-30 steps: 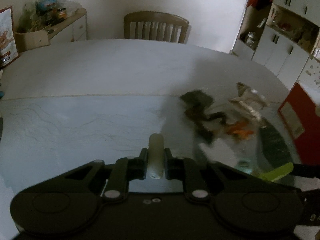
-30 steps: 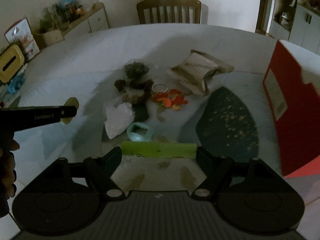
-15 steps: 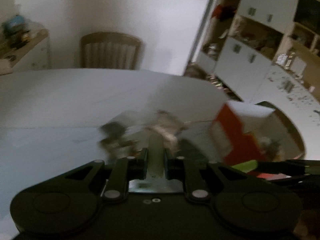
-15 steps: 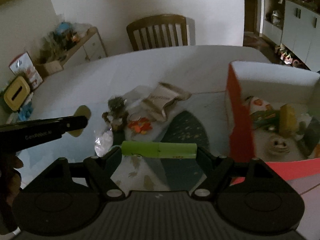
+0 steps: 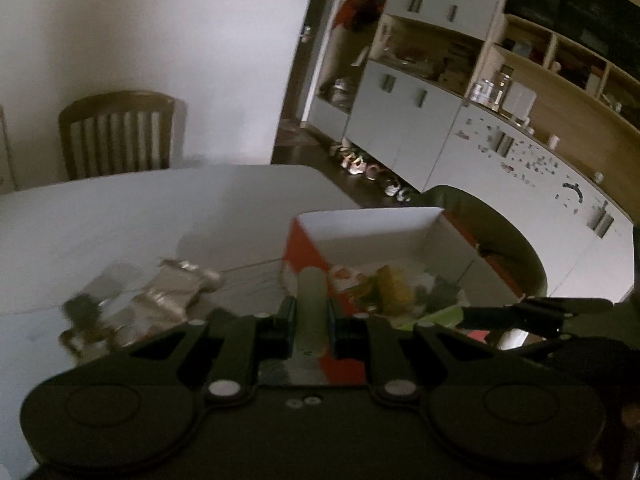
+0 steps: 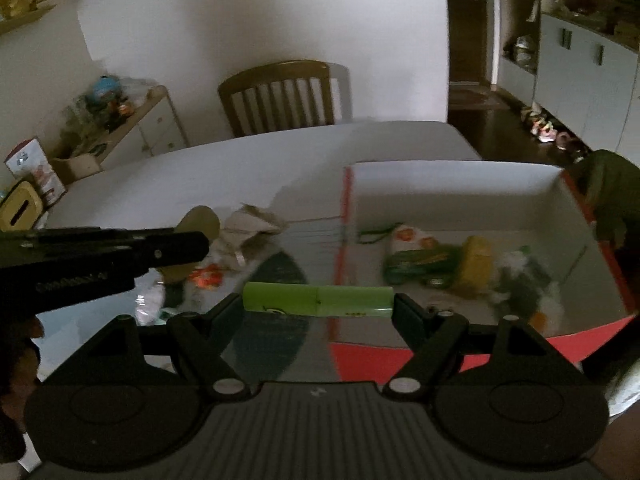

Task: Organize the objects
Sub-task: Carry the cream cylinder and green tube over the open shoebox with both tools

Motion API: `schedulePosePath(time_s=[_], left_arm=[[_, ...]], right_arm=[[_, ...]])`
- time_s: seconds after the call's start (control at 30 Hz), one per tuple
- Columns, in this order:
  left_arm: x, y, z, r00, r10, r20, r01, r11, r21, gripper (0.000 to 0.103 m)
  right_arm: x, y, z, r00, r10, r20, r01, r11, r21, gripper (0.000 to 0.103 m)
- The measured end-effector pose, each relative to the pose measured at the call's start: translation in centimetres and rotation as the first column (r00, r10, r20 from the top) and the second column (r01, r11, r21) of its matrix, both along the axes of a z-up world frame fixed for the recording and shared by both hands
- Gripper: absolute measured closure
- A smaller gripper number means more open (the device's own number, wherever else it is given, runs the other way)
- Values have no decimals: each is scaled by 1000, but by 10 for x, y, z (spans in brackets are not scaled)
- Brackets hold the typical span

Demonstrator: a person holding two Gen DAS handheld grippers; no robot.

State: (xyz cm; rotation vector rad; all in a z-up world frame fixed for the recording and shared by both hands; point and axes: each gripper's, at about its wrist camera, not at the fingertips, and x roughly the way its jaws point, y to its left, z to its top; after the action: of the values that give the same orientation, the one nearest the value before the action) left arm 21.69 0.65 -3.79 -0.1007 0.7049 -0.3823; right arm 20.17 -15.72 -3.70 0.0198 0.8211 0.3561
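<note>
My left gripper (image 5: 311, 316) is shut on a thin pale round disc (image 5: 312, 300), held edge-on; in the right wrist view the disc (image 6: 200, 224) shows as a tan round piece at the left gripper's tip. My right gripper (image 6: 318, 300) is shut on a green tube (image 6: 316, 299), held crosswise by its ends above the table beside the red box. The red box with white inside (image 6: 452, 184) (image 5: 384, 232) holds several items, among them a yellow one (image 6: 476, 268). Both grippers hover near the box's left wall.
On the table left of the box lie a crumpled beige packet (image 6: 256, 224) (image 5: 176, 292), an orange piece (image 6: 206, 276) and clear plastic (image 6: 148, 304). A wooden chair (image 6: 280, 96) stands behind the table. Cabinets (image 5: 500, 128) line the right wall. A green chair back (image 6: 612, 200) is behind the box.
Both grippers have risen and swung right, from over the loose items to the red box, whose inside now shows. Each keeps its hold.
</note>
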Motion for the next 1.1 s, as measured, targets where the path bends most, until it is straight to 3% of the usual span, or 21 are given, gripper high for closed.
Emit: schedulePosePath(time_s=[0.63, 1.1], left_arm=[[41, -111, -31, 994, -81, -71, 88, 991, 105, 89], [81, -156, -64, 983, -75, -165, 107, 976, 192, 89]], right_arm=[[69, -128, 0, 990, -138, 5, 138, 989, -61, 22], [150, -132, -49, 989, -108, -97, 96, 988, -121, 22]])
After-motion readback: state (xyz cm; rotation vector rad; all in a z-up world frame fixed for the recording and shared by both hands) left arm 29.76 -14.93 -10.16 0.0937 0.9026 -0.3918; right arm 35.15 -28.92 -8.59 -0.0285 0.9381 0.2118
